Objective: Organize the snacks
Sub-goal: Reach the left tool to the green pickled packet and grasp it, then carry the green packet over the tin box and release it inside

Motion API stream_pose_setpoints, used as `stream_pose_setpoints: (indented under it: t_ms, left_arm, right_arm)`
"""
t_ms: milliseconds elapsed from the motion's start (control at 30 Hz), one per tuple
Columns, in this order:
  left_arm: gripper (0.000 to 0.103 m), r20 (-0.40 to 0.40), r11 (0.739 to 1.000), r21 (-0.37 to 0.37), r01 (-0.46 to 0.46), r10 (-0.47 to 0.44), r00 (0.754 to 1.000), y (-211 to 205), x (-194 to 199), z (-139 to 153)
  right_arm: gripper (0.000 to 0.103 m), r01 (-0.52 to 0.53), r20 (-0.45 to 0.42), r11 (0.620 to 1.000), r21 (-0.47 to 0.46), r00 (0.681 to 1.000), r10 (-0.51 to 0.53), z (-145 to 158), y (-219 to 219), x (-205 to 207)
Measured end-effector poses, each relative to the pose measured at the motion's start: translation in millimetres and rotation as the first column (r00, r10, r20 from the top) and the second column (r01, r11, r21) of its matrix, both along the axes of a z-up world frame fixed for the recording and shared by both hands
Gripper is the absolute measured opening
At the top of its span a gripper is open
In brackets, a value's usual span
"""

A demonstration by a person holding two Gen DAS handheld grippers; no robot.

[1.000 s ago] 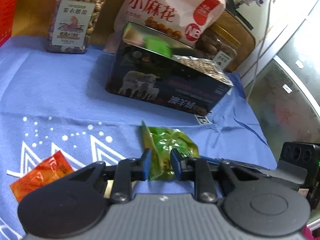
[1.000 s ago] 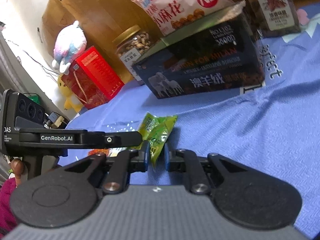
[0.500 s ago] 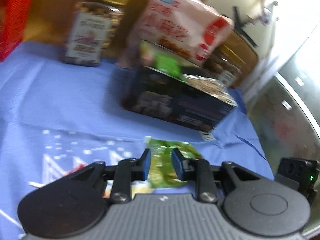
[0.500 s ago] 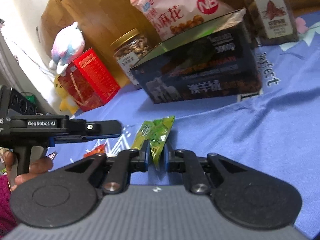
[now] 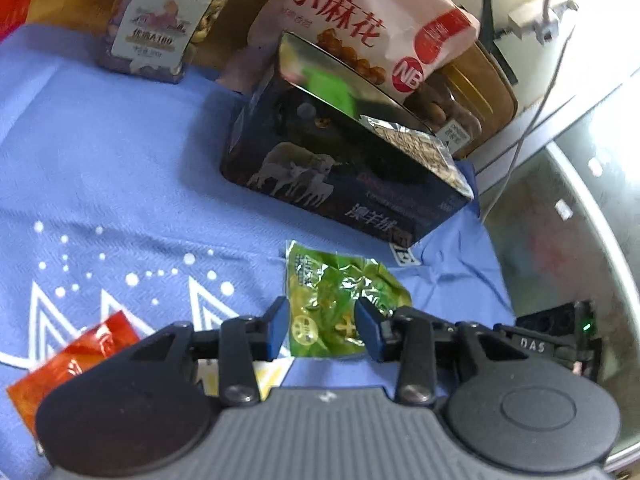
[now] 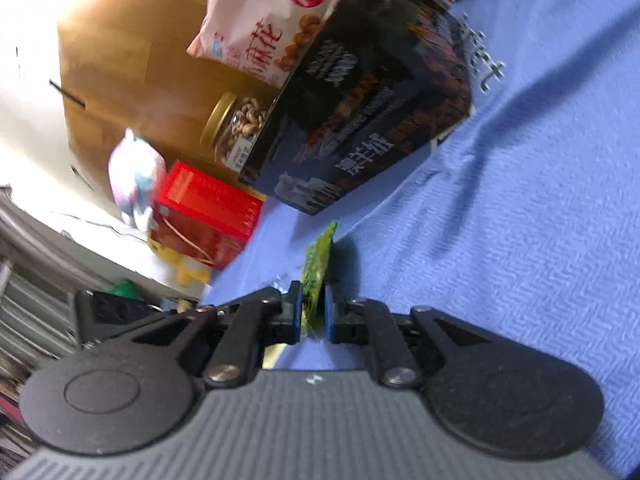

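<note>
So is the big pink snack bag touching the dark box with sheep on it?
Touching. The left wrist view shows the pink snack bag leaning on the dark sheep box at its back rim.

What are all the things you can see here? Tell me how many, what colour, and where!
crinkly green snack packet: one, green; between both tools.
flat orange-red snack packet: one, orange-red; on the cloth, near left.
open dark blue cardboard box: one, dark blue with sheep picture; middle of the cloth.
big pink snack bag: one, pink and white; leaning behind the box.
clear nut jar: one, clear with white label; back left.
red box: one, red; far left edge.
soft toy: one, pale, blurred; beside the red box.
blue patterned cloth: one, blue; under everything.
left tool: black, jaws opening around the green packet.
right tool: black, shut on the green packet.
</note>
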State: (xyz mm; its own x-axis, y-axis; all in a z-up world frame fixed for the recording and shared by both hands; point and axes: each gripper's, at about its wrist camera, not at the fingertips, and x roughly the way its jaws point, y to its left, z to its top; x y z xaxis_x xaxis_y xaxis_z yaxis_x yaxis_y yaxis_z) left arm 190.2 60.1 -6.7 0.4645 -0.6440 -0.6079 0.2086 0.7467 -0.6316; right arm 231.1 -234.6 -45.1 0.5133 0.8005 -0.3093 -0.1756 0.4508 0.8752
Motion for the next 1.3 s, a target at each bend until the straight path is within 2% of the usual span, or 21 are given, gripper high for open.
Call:
stream_pose_setpoints:
  t_ms: [100,267,500,600,700,733,800,1067,1233,1300]
  left_arm:
    - [0.037,-0.028,0.998,-0.065,-0.009,0.007,1.0,6.8,1.8,-4.0]
    - [0.049,-0.017,0.996,-0.082,-0.023,0.022,1.0,12.2,1.2,-1.7]
    - [0.05,-0.007,0.994,-0.112,0.012,-0.013,1.0,3.5,-0.7,-0.7]
    - [0.05,-0.005,0.99,-0.142,0.018,-0.019,1.0,4.4,-1.5,-0.2]
    - [0.05,0.002,0.994,-0.112,0.011,-0.011,1.0,3.5,-3.0,1.5]
    - [0.05,0.0,0.995,-0.102,0.012,-0.012,1.0,3.4,-3.1,1.5]
    - [0.05,-0.004,0.996,-0.09,0.013,-0.013,1.0,2.9,-3.2,0.5]
    - [0.047,-0.03,0.993,-0.119,0.023,-0.027,0.999,6.3,-2.3,-9.2]
    - [0.047,-0.012,0.993,-0.114,0.031,-0.032,0.999,3.8,-3.2,-9.5]
    - [0.047,-0.011,0.993,-0.112,0.024,-0.025,1.0,4.5,-3.2,-8.9]
  right_arm:
    - [0.012,0.001,-0.039,0.995,0.097,0.999,0.002,-6.8,-8.8,1.8]
    - [0.011,0.001,-0.059,0.983,0.184,0.998,0.01,-10.2,-15.4,1.8]
    - [0.007,-0.014,-0.07,0.937,0.348,0.997,0.041,-15.2,-25.3,2.9]
    - [0.007,-0.012,-0.066,0.932,0.363,0.997,0.039,-13.2,-25.5,3.0]
    - [0.007,0.003,-0.06,0.965,0.262,0.998,0.013,-8.5,-23.2,2.5]
    - [0.01,0.013,-0.045,0.983,0.183,0.999,-0.005,-3.6,-21.4,1.1]
    - [0.011,0.027,-0.012,0.999,0.029,1.0,-0.026,5.8,-14.7,-1.9]
    - [0.016,-0.022,0.026,0.999,-0.045,0.999,0.024,11.9,-1.7,-3.4]
    - [0.023,-0.049,0.107,0.972,-0.232,0.991,0.076,24.3,27.0,-8.4]
    - [0.021,-0.042,0.148,0.958,-0.284,0.985,0.087,28.1,34.2,-10.5]
